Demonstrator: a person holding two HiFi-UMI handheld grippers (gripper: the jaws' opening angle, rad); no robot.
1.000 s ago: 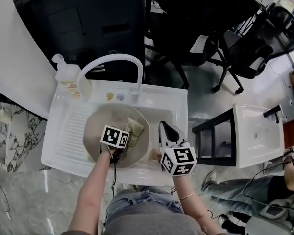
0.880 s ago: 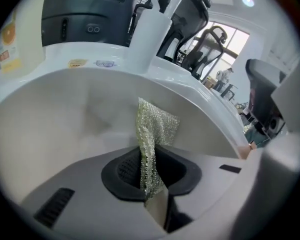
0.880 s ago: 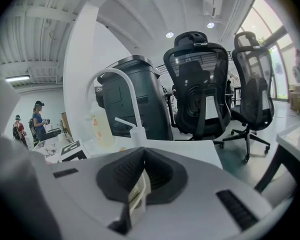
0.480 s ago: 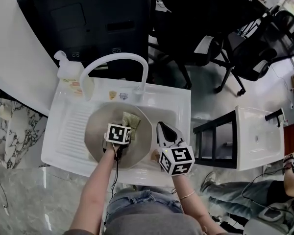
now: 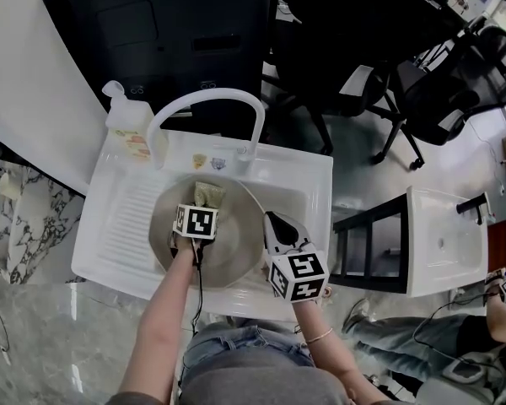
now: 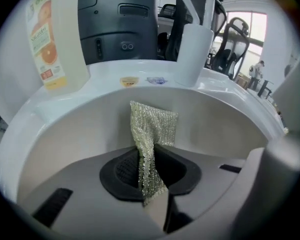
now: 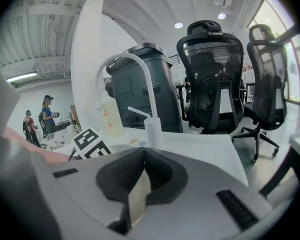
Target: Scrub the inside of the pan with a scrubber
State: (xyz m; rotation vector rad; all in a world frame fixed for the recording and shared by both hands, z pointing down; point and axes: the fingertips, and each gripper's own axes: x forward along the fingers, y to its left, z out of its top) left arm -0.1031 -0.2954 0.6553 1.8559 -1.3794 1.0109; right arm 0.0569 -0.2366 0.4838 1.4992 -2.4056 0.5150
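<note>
We hold the scrubber (image 6: 152, 134) in the left gripper (image 6: 150, 179), whose jaws are clamped on its lower edge, so most of the mesh stands free above them and lies against the far wall of the pan (image 5: 236, 260), close under the rim. The pan sits in the sink (image 5: 118, 226) beneath the tap (image 5: 207, 99). Our right gripper (image 5: 278, 226) is at the pan's right edge with its jaws pressed together, and we see nothing between them; whether it touches the pan we cannot tell

We judge the thin hold on the mesh the main risk: a hard push along the wall may drag the scrubber out of the jaws, or fold it so the jaw tips scrape the pan instead. With the scrubber so near the rim, an upward stroke may ride over the edge and onto the sink. If the right gripper is not bracing the pan, sideways pressure may slide or tip it. The tap base and the bottle (image 6: 57, 39) stand just beyond, so an overshoot may knock them
</note>
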